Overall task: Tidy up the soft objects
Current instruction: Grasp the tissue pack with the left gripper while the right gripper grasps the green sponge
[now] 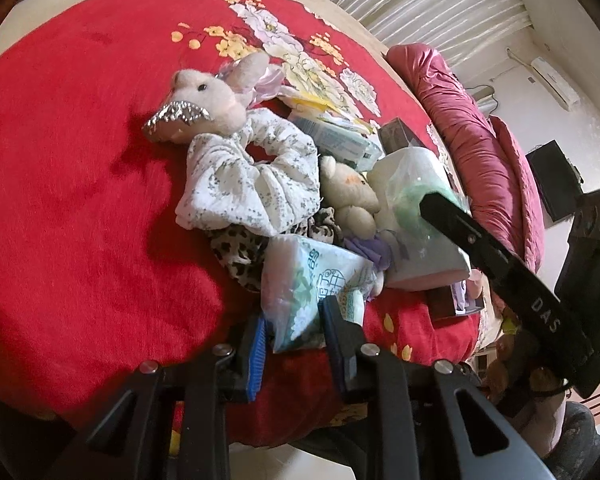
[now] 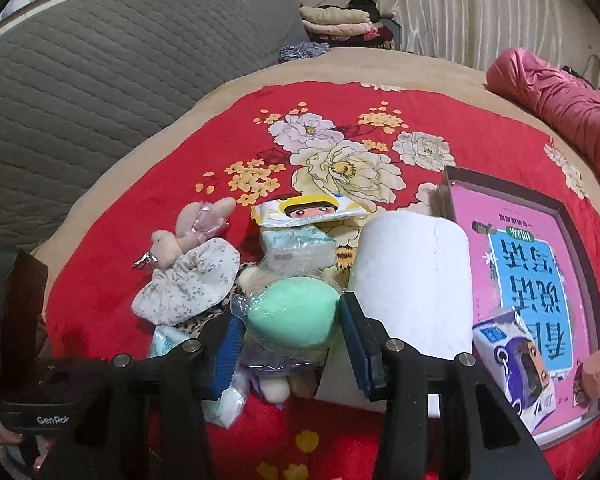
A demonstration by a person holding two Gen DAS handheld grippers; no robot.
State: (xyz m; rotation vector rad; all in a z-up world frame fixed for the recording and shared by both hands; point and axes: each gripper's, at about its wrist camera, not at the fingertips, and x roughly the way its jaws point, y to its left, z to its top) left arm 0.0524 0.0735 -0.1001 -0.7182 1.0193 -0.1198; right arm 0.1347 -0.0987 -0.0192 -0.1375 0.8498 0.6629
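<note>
A heap of soft things lies on the red floral blanket (image 1: 68,168). My left gripper (image 1: 296,328) has its jaws around the near end of a tissue pack (image 1: 312,280) with green print. My right gripper (image 2: 290,332) has its jaws on both sides of a green sponge (image 2: 292,312) in a clear bag. In the heap lie a pink plush toy (image 1: 212,96), a white floral scrunchie (image 1: 248,176), a leopard scrunchie (image 1: 240,252), a small cream bear (image 1: 352,196) and a white paper roll (image 2: 414,280). The right gripper's finger (image 1: 480,240) shows in the left wrist view.
A pink boxed book (image 2: 540,280) and a small purple carton (image 2: 516,364) lie right of the roll. A yellow wipes pack (image 2: 308,210) and a green tissue pack (image 2: 296,244) lie behind the sponge. A rolled pink quilt (image 1: 480,140) lies at the right. A grey mattress (image 2: 100,80) stands behind.
</note>
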